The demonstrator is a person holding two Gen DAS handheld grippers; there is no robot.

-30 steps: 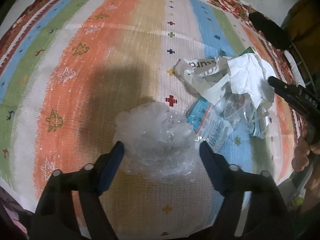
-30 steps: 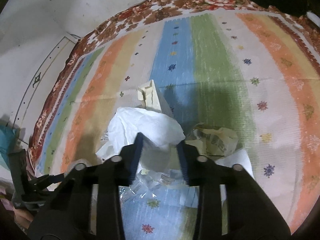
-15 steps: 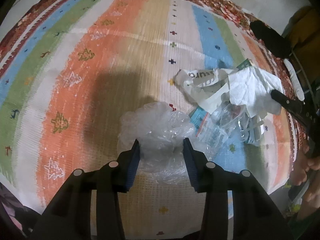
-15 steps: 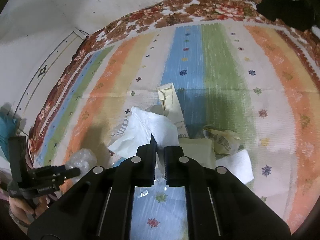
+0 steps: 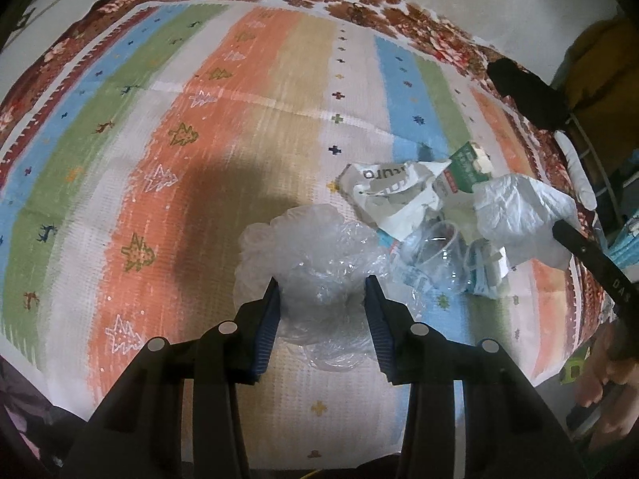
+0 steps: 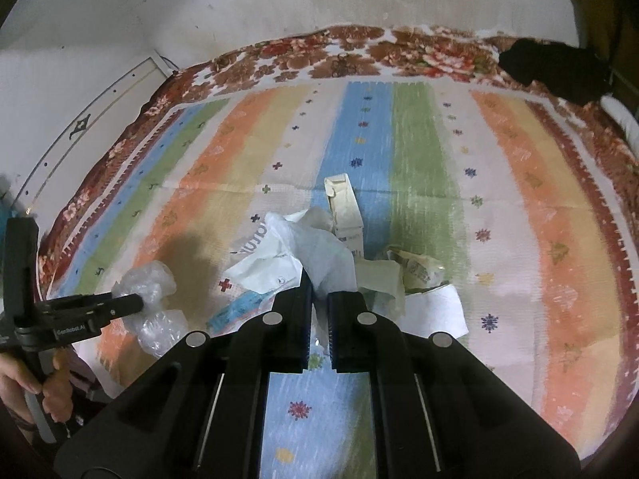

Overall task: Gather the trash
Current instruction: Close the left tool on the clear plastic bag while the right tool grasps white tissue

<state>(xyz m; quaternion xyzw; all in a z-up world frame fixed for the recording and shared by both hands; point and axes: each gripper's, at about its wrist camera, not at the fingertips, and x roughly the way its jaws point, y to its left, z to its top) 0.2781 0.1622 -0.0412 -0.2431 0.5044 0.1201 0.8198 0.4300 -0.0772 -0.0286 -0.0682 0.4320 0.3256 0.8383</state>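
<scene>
A: Start with the biggest thing. The striped rug [image 5: 247,127] fills both views, and the trash pile [image 5: 447,223] sits right of centre in the left wrist view.

B: A second ago both pairs of fingers stood wider, around their pieces. Now the left gripper [image 5: 322,299] has closed to a middling gap on the clear plastic wad [image 5: 311,255], which bulges above and below the pads. The right gripper [image 6: 319,303] has pinched almost shut on the white plastic bag [image 6: 319,251]. Since half a second ago neither pair has closed further.

A: So both grasps look made?

B: I'd judge so. In the left wrist view the white bag has pulled up and away from the printed wrapper [image 5: 391,191], which suggests it is coming off the pile. Carrying both pieces off to a bin would be next, though no bin shows.

A: What does one view give that the other lacks?

B: The right wrist view shows the left gripper side-on at lower left, the wad squeezed into two lobes around its fingers, and the person's hand [image 6: 24,379] on the handle. It also shows a cream carton [image 6: 345,207] standing behind the pile. Only the left wrist view shows the clear cup [image 5: 435,243] and the green packet [image 5: 467,167].
</scene>
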